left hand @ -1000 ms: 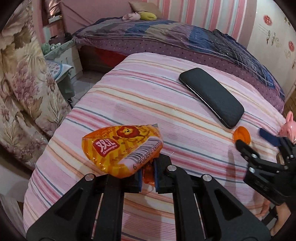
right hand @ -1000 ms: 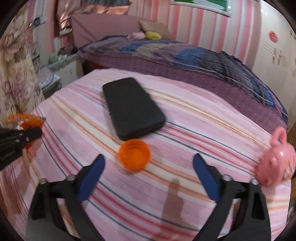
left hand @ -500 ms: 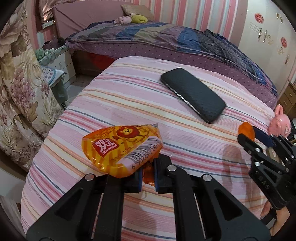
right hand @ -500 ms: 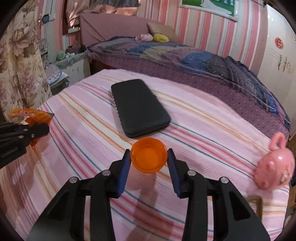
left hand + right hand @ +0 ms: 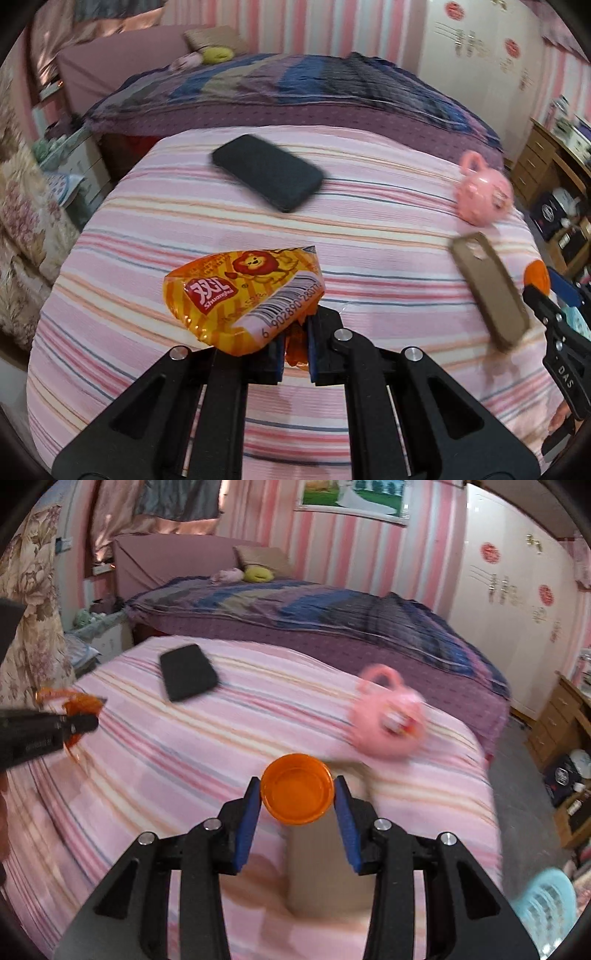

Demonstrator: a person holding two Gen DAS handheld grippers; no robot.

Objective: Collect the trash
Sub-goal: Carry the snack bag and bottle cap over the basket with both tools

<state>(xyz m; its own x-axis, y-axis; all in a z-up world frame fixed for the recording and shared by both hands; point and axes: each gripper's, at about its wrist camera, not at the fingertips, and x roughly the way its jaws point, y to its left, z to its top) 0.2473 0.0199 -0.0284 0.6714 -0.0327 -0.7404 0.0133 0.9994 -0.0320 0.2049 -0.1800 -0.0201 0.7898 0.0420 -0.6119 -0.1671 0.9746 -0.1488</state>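
My left gripper [image 5: 295, 347] is shut on an orange snack wrapper [image 5: 243, 291] with a lion and a barcode, held above the pink striped tablecloth [image 5: 369, 229]. My right gripper [image 5: 297, 805] is shut on an orange bottle cap [image 5: 297, 788], lifted above the table. The right gripper with the cap shows at the right edge of the left wrist view [image 5: 537, 277]. The left gripper and wrapper show at the left edge of the right wrist view [image 5: 79, 710].
A black glasses case [image 5: 267, 171] lies at the table's far side. A pink pig toy [image 5: 482, 194] stands at the right. A brown phone case [image 5: 489, 290] lies near the right edge. A bed [image 5: 314, 616] lies behind; a light blue stool [image 5: 546, 901] is low right.
My right gripper closed on the orange cap and lifted it off the table, moving right. My left gripper keeps the wrapper and has risen and swung right; the views are motion-blurred.
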